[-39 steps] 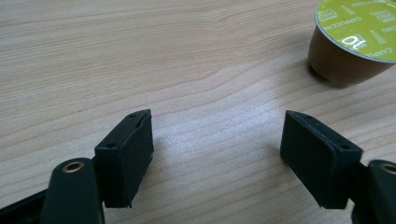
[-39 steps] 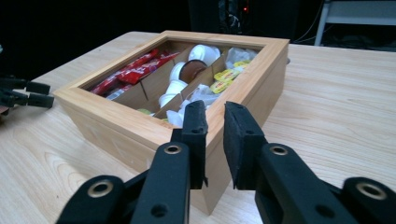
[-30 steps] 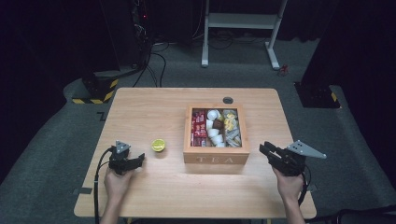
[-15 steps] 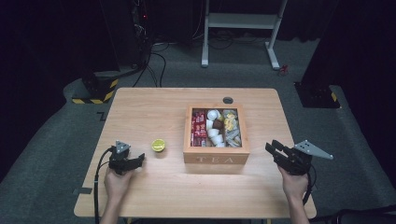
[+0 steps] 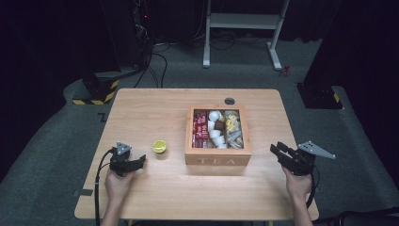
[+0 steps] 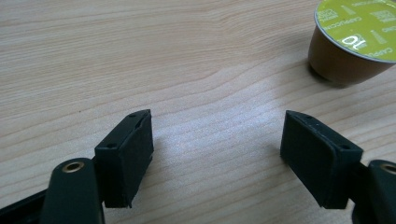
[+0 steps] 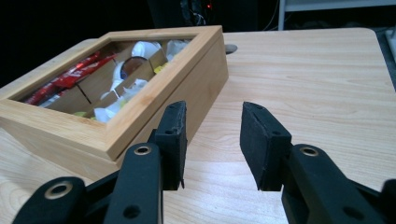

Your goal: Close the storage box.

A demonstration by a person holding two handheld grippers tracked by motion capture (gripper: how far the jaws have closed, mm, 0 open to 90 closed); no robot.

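The capsule (image 5: 159, 146) is sitting on the table (image 5: 141, 108), just ahead of the empty, open left claw (image 5: 138, 162). Light, thin-walled, crushable; I'd be gripping its tapered sides gently, below the rim.

Bright tabletop, dark surroundings, perhaps slightly soft.

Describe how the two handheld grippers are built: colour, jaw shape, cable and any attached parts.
Both are black. The left gripper has flat rectangular jaw pads, brass-ringed holes, a small grey plate and a black cable. The right gripper carries a larger grey three-cornered plate.
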